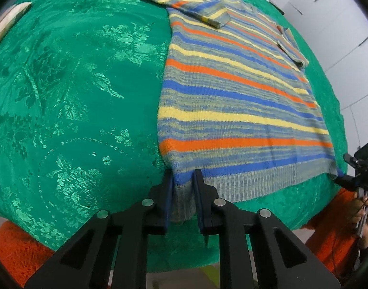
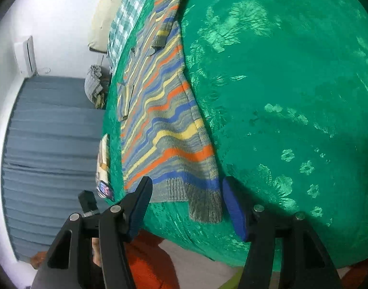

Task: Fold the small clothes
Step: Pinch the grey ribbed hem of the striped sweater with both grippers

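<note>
A small striped knit sweater point(image 1: 234, 101) in orange, blue, yellow and grey lies flat on the green tablecloth point(image 1: 75, 96), both sleeves folded in over the body. My left gripper point(image 1: 183, 177) straddles the sweater's near left hem corner, jaws narrowly apart with the ribbed hem between them. My right gripper point(image 2: 187, 192) is open wide around the other hem corner point(image 2: 204, 207), pads not touching it. The sweater point(image 2: 164, 125) runs away from it. The right gripper also shows in the left wrist view point(image 1: 340, 175) at the hem's right corner.
The table edge runs just under both grippers, with orange fabric point(image 1: 13, 248) below it. A checked cloth point(image 2: 126, 16) lies at the table's far end. A small flat packet point(image 2: 103, 163) lies at the table's edge beside the sweater. Blue curtains point(image 2: 51, 144) hang beyond.
</note>
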{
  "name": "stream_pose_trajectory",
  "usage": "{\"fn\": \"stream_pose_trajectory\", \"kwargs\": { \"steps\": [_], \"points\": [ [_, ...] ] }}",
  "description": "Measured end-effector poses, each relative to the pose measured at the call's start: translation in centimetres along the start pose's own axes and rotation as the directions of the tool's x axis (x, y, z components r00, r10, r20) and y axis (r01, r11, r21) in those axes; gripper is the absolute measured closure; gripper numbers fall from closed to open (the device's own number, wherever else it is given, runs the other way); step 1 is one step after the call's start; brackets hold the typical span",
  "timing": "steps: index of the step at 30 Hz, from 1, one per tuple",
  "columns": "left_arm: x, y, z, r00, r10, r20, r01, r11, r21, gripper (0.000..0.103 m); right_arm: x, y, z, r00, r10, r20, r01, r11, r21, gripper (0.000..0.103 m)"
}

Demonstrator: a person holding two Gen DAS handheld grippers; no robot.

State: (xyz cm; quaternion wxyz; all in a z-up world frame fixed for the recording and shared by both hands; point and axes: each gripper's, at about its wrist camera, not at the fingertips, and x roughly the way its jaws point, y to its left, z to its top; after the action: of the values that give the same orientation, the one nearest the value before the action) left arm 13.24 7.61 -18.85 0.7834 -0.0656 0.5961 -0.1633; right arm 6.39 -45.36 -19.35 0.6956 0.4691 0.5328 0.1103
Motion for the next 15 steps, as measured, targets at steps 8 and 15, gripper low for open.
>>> {"fn": "stream_pose_trajectory", "kwargs": {
  "steps": [8,15],
  "points": [
    [-0.5,0.1,0.4,1.000,-0.013,-0.010,0.013,1.000,0.006,0.095,-1.2,-1.5,0.0,0.999,0.046,0.012,-0.047,0.998,0.050,0.043],
    [0.2,-0.7,0.6,1.000,0.015,-0.001,-0.015,1.000,0.014,0.095,-1.0,-3.1,0.6,0.994,0.097,0.046,-0.103,0.984,0.149,0.047]
  ]
}}
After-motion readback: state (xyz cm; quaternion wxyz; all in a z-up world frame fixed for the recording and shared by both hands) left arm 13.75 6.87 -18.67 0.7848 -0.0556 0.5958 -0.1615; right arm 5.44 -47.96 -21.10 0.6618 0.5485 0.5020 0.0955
